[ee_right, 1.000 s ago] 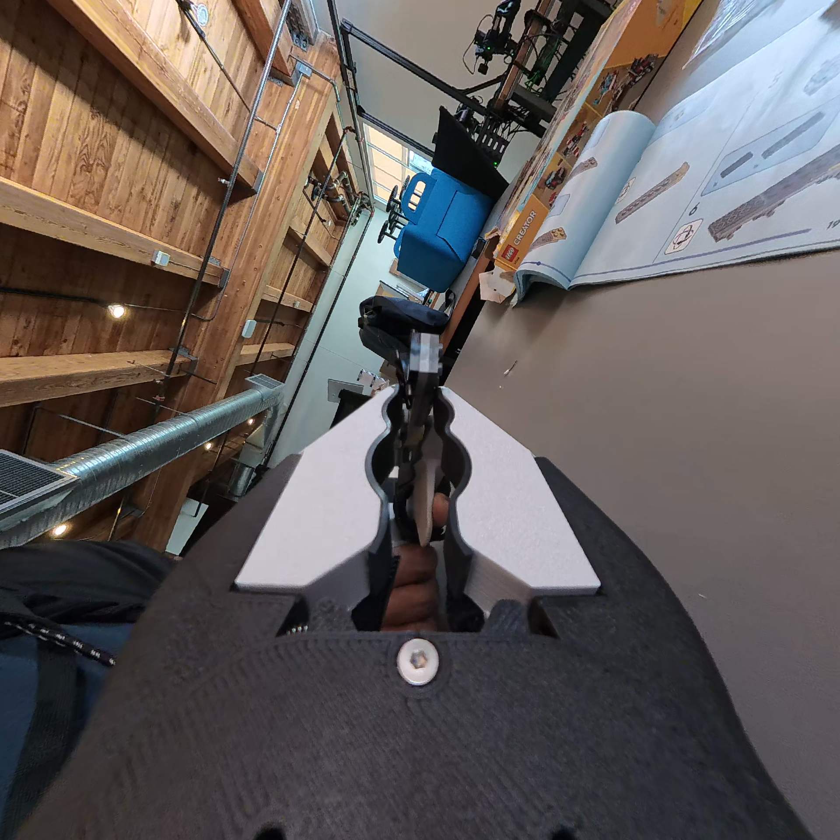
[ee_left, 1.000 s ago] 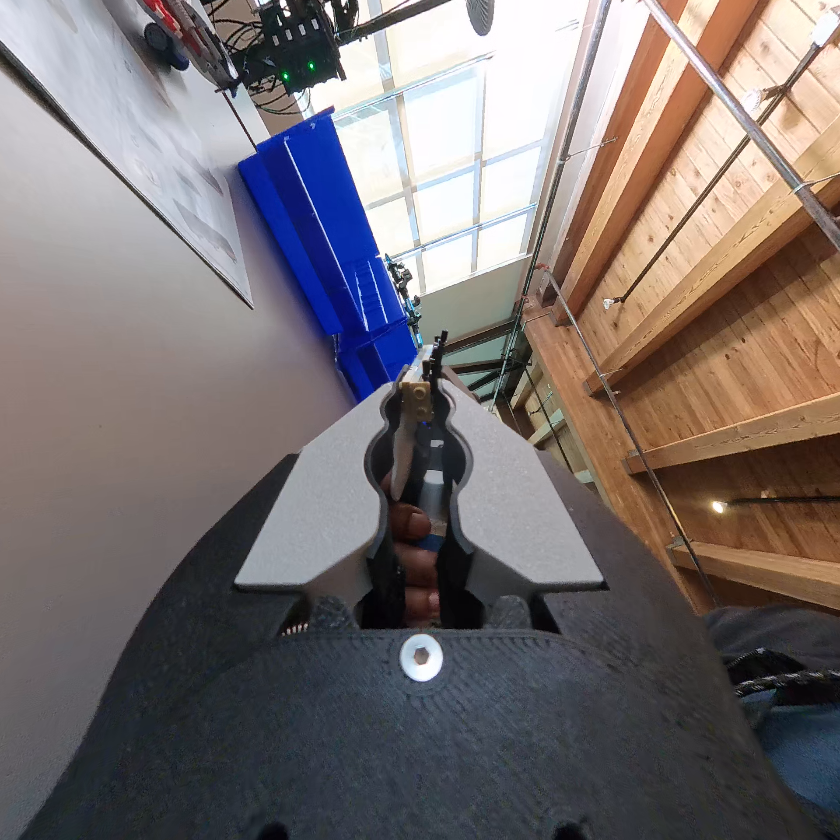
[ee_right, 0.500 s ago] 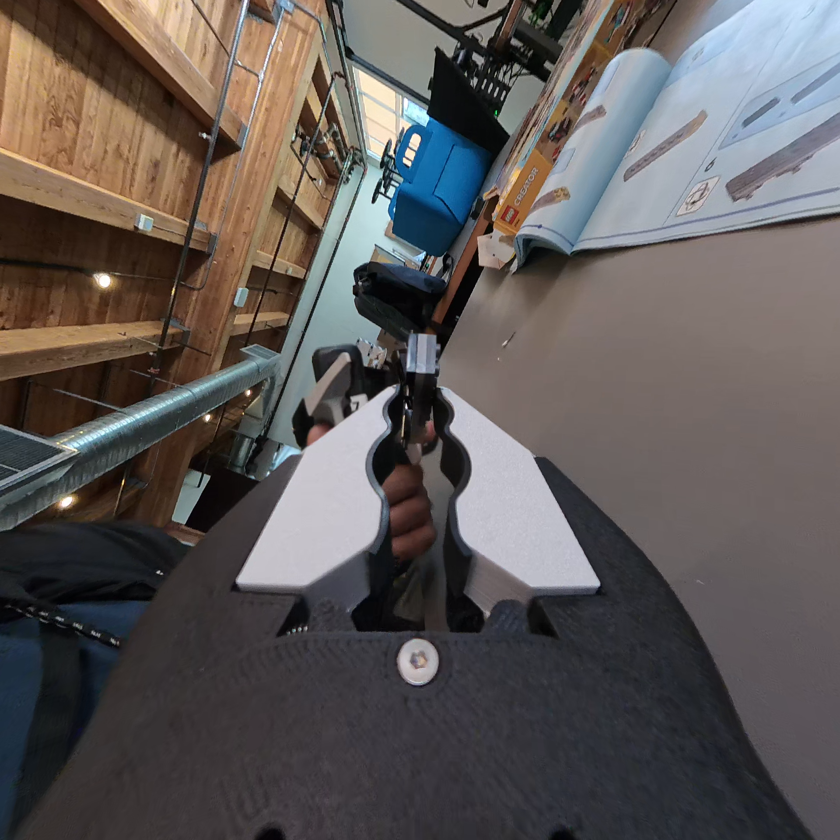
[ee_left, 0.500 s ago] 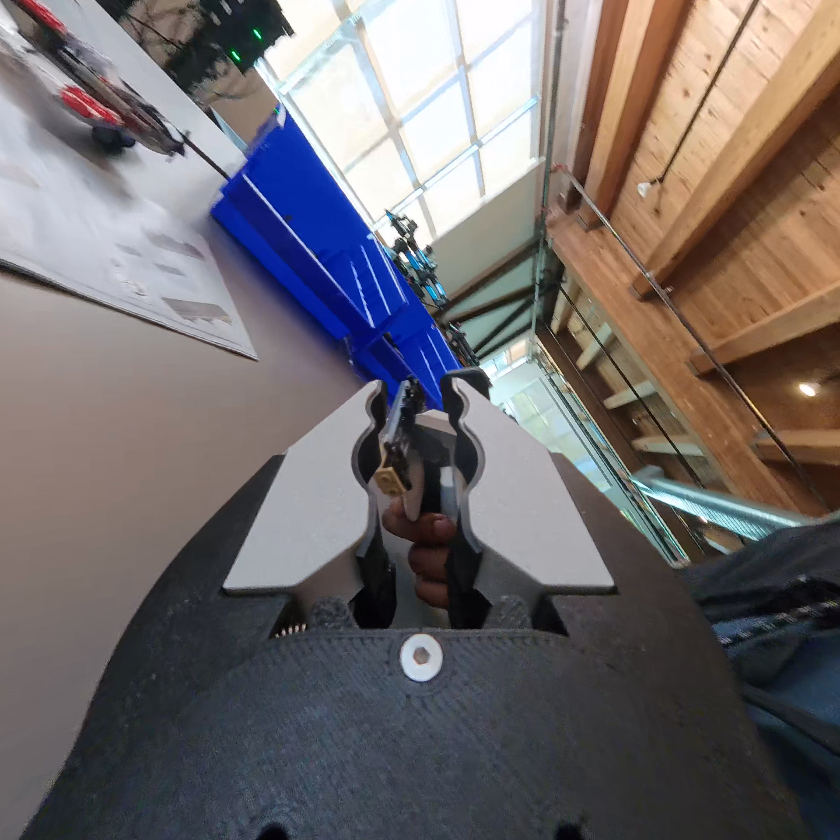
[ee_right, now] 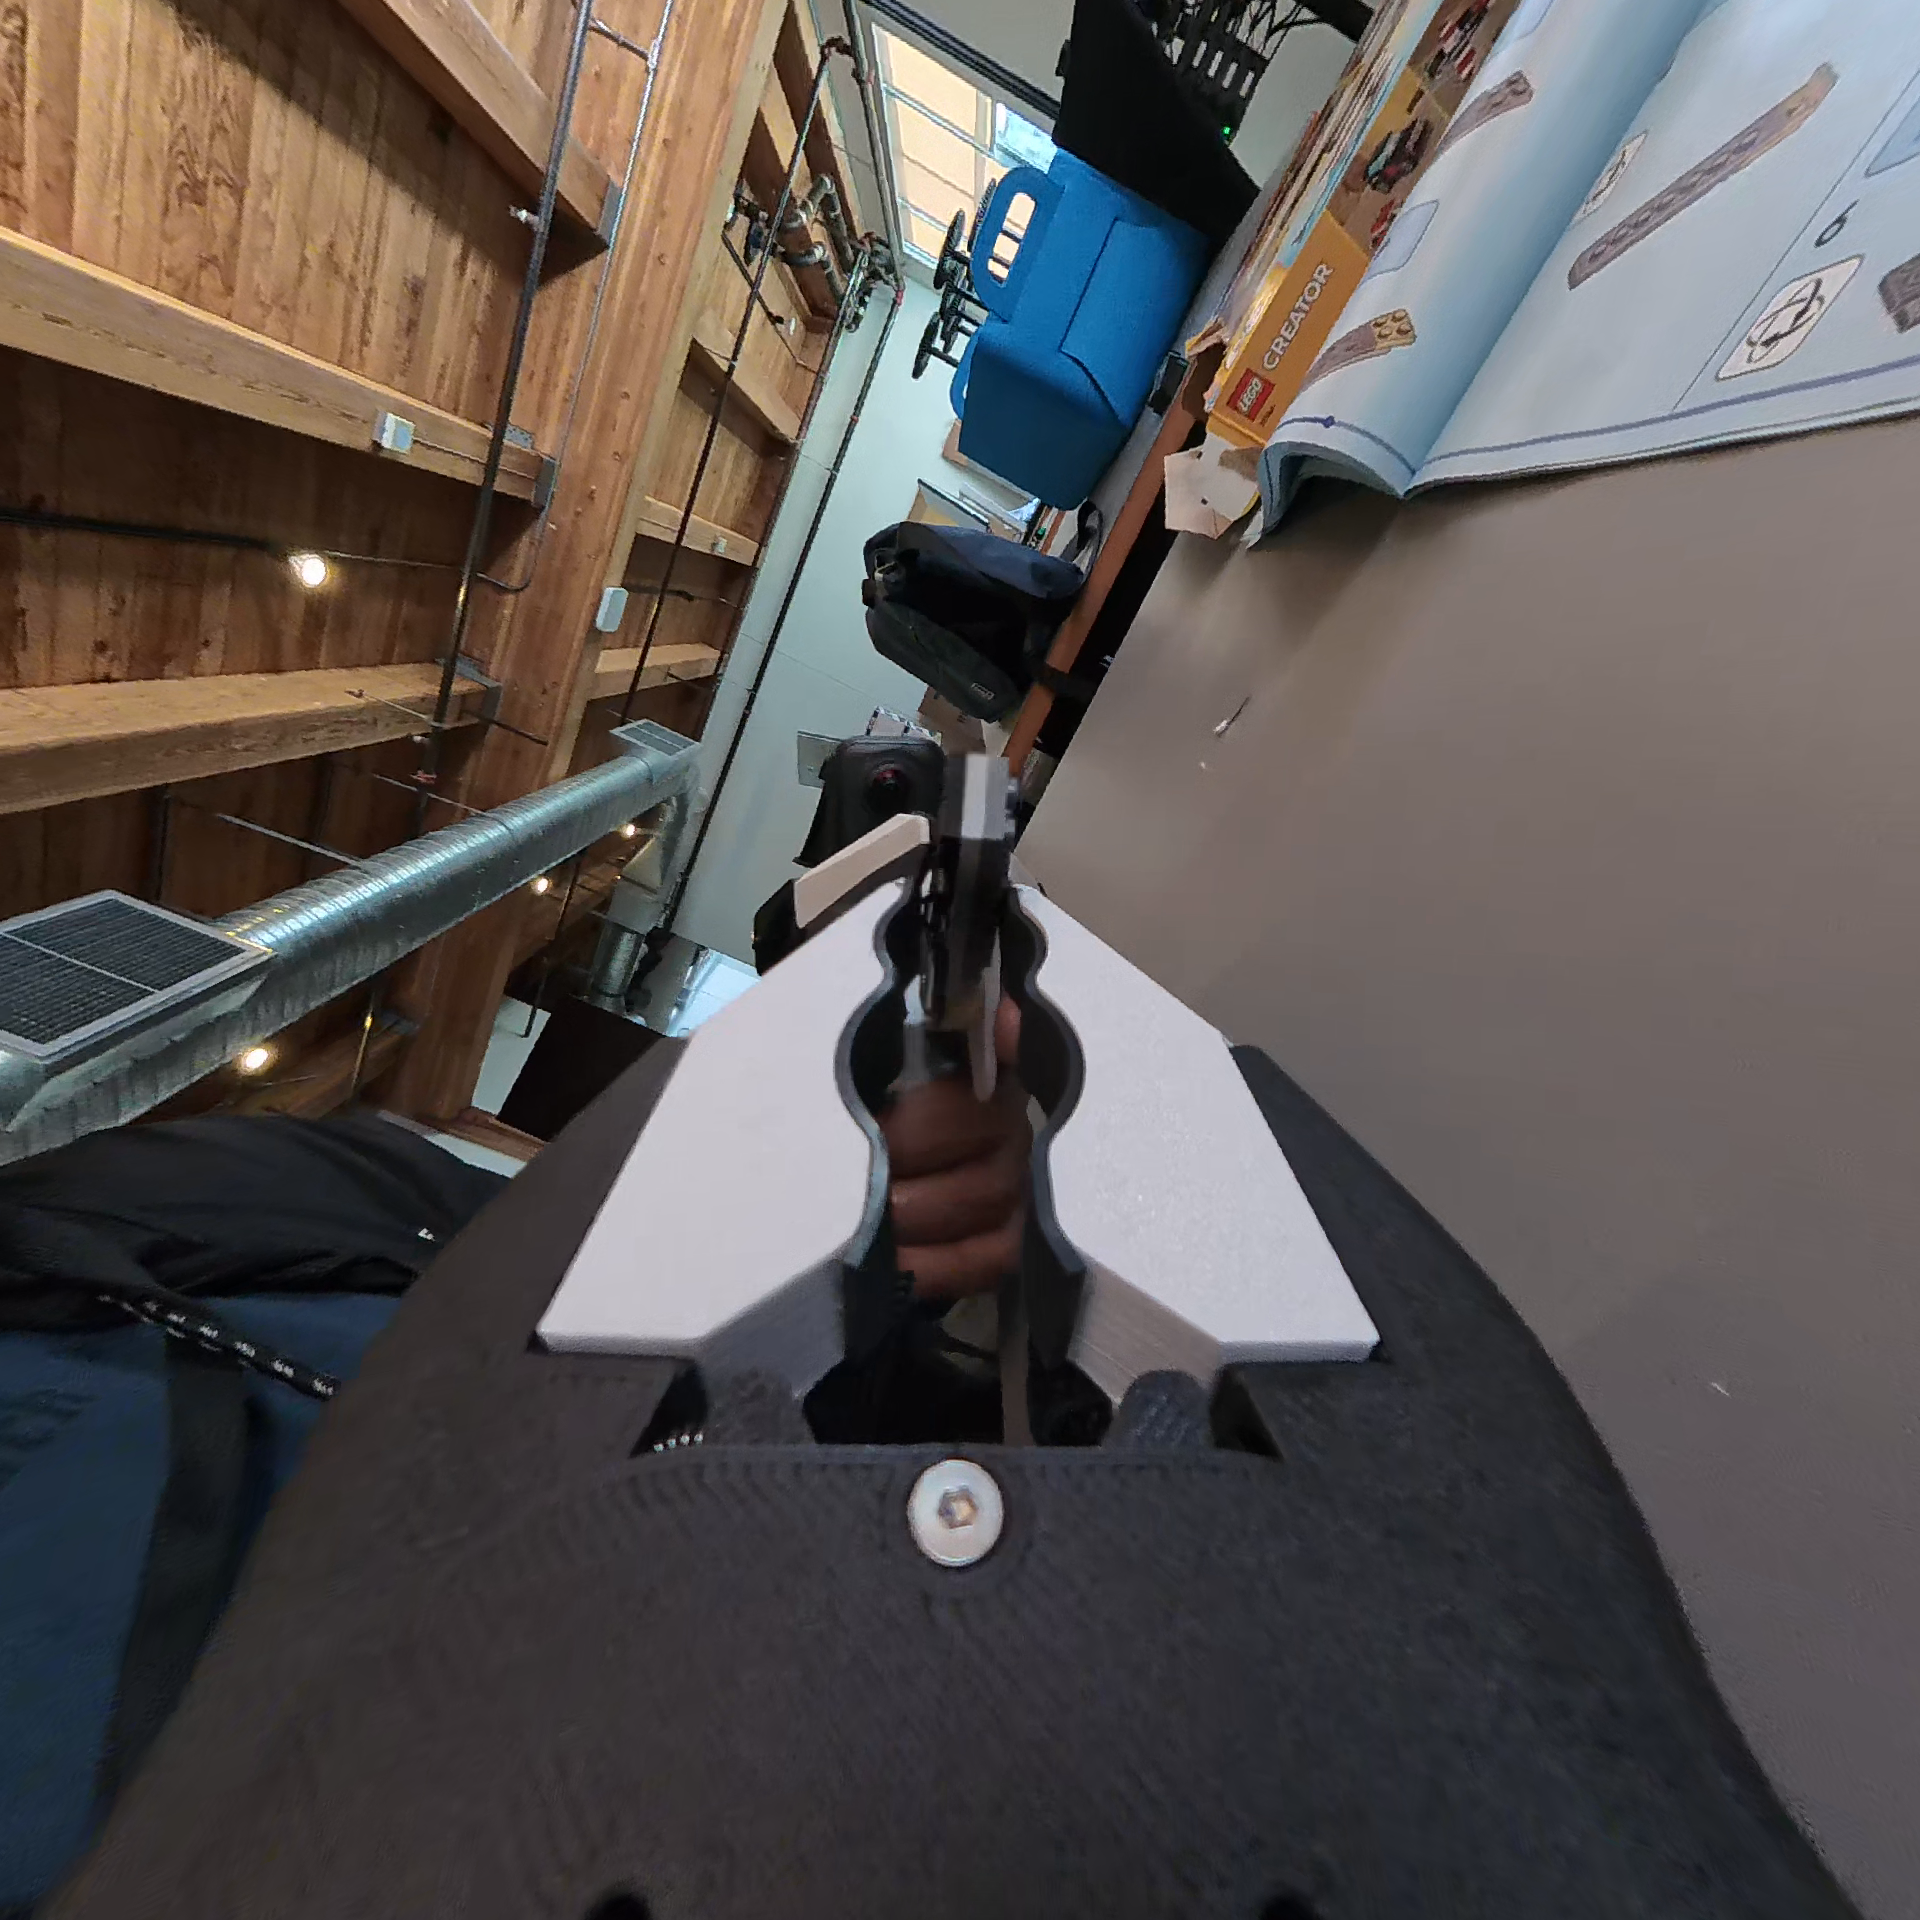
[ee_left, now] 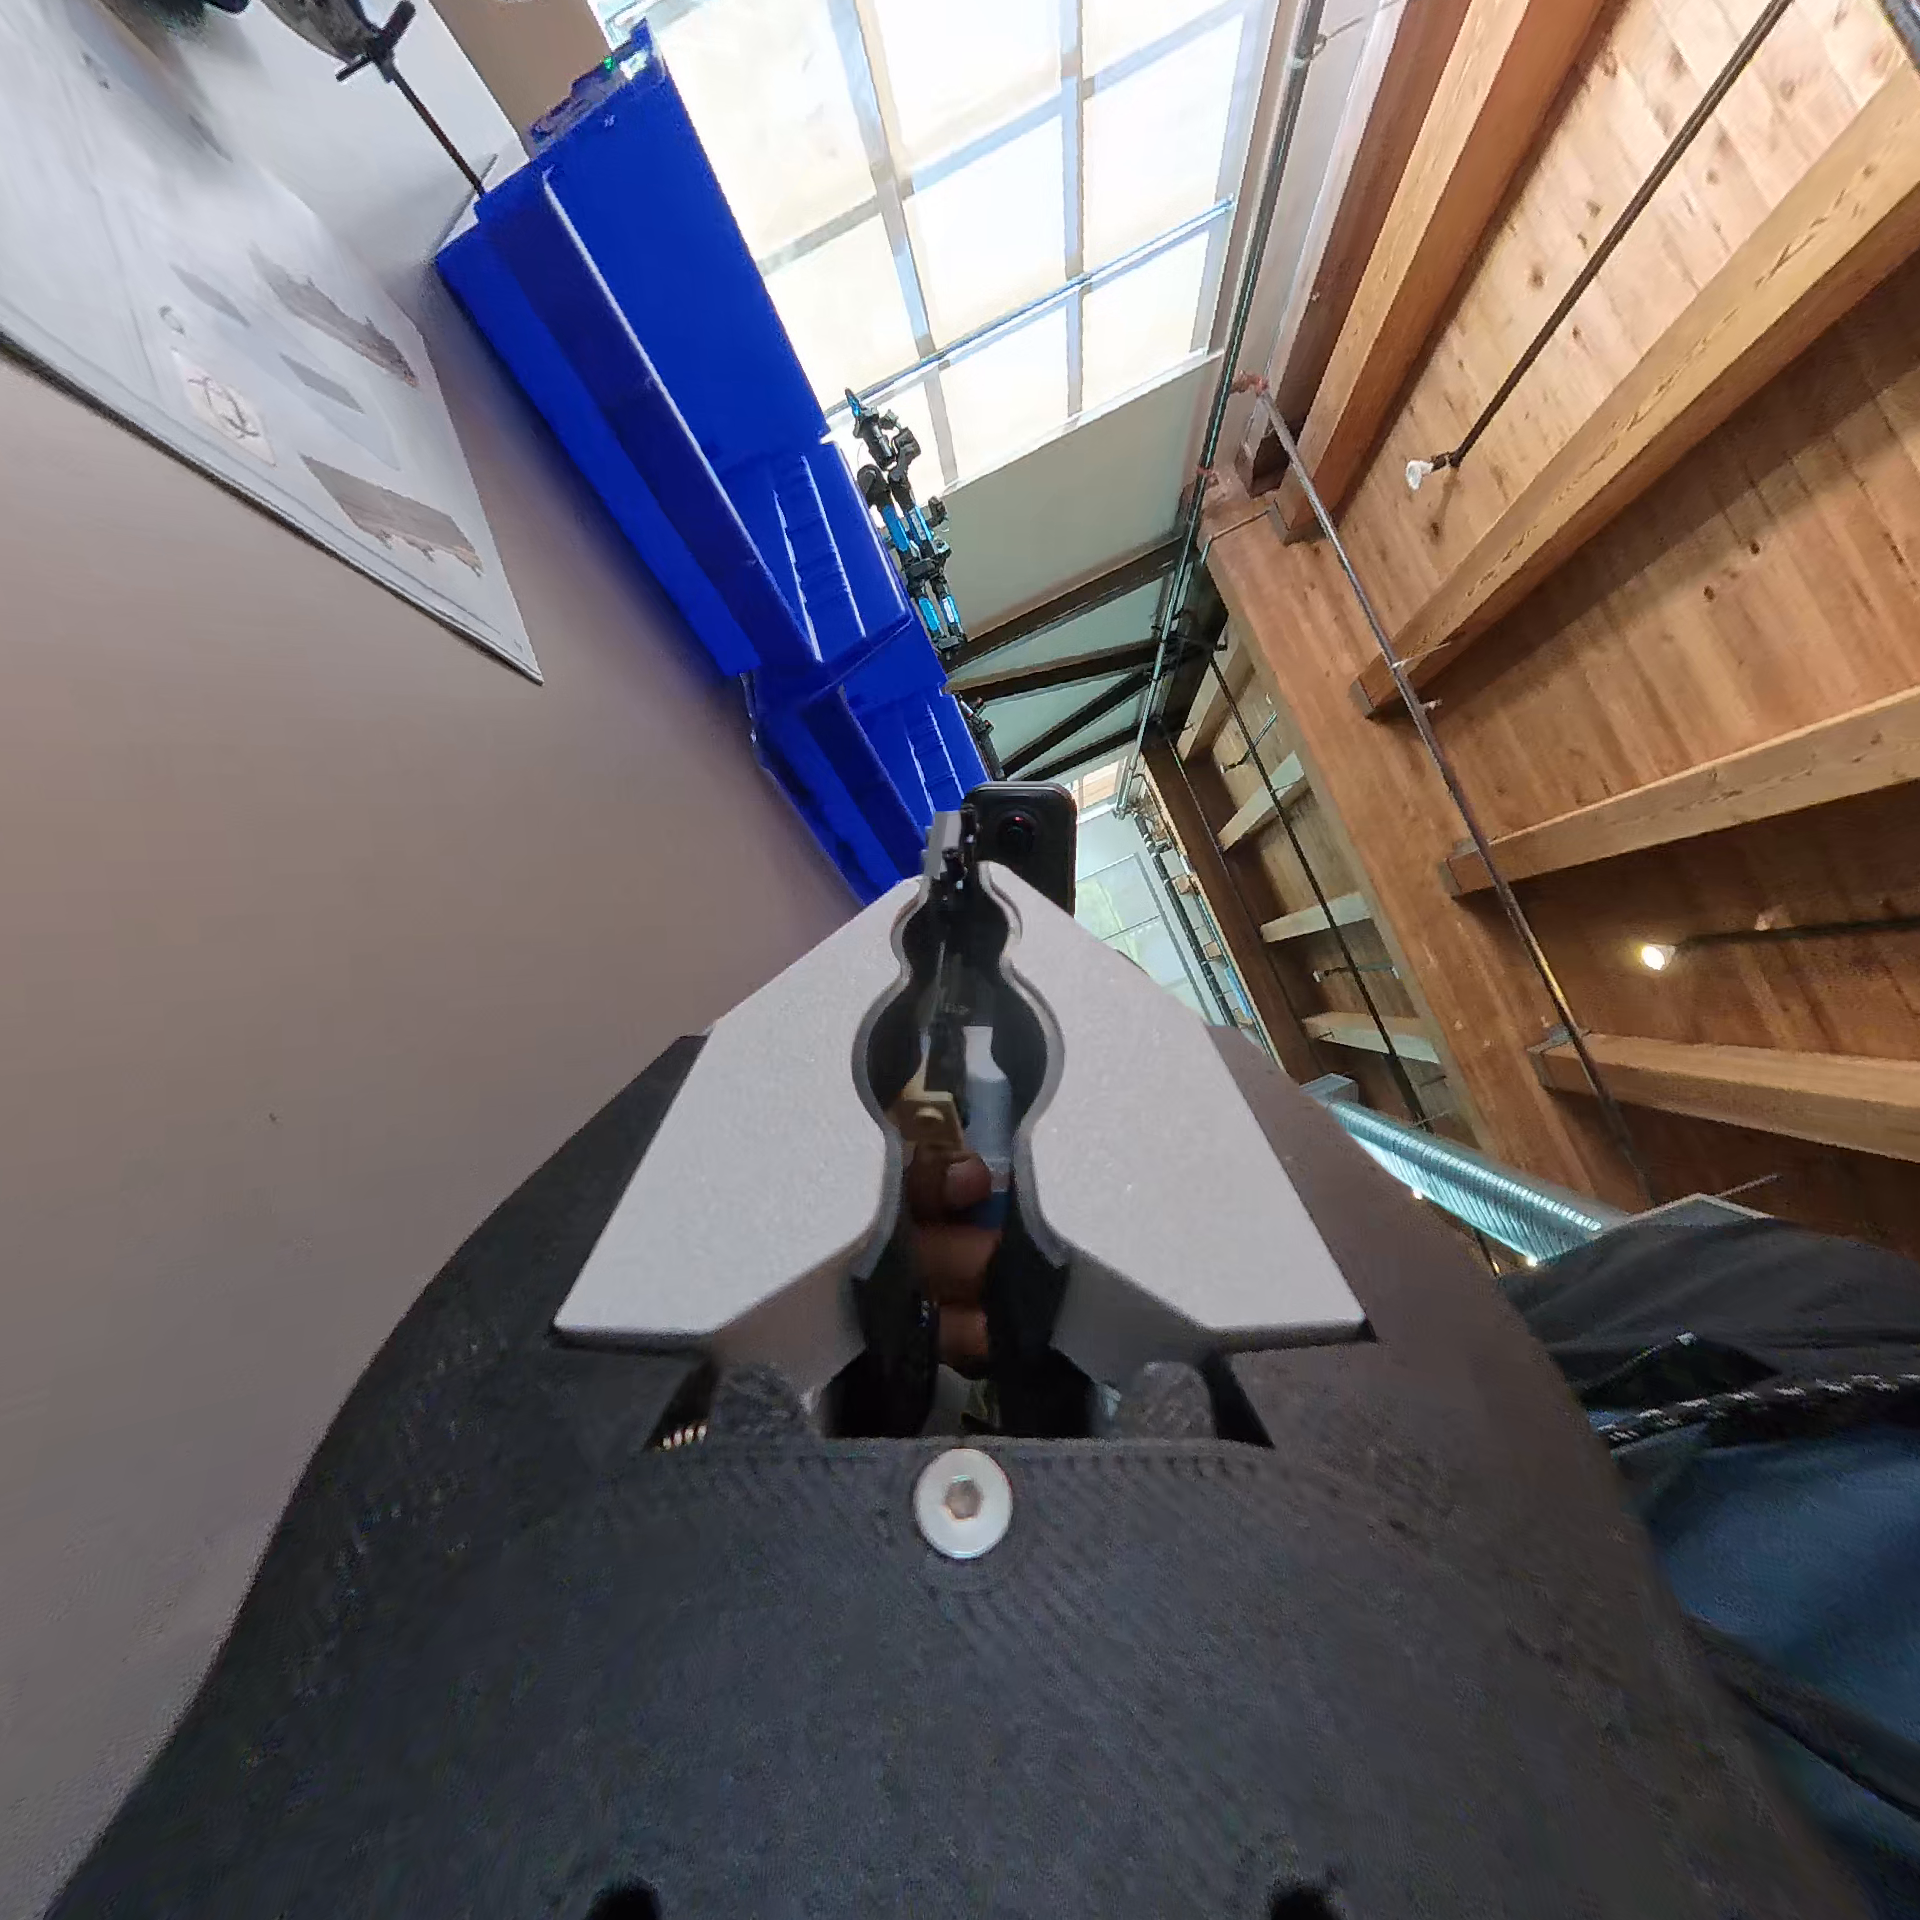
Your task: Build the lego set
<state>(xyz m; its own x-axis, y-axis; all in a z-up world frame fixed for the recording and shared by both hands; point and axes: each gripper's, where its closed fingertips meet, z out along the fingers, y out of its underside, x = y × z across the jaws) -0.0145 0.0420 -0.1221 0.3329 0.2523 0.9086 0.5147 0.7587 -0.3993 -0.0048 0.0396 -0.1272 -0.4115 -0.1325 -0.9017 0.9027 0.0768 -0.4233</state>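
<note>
My left gripper (ee_left: 961, 883) is shut on a thin dark lego assembly seen edge-on, with a tan piece (ee_left: 930, 1117) and a grey piece beside it showing in the gap between the jaws. My right gripper (ee_right: 961, 899) is shut on the lego assembly, whose grey plate (ee_right: 982, 805) sticks out past the fingertips. The two grippers face each other tip to tip, tilted, in the air beside the brown table (ee_right: 1507, 883). The left gripper's white finger (ee_right: 862, 868) shows in the right wrist view. The right gripper's camera (ee_left: 1023, 842) shows in the left wrist view.
An open instruction booklet (ee_right: 1662, 260) lies on the table, also in the left wrist view (ee_left: 260, 343). A yellow lego box (ee_right: 1299, 312) stands past it. A blue sofa (ee_left: 675, 364), a black bag (ee_right: 966, 613) and wooden walls lie beyond. A hand (ee_right: 951, 1195) grips the opposite handle. The grippers are tip to tip, or close to it.
Both grippers have swung and come together tip to tip. The left gripper's finger and camera have come into the right wrist view. The tan piece now sits lower between the left jaws.
</note>
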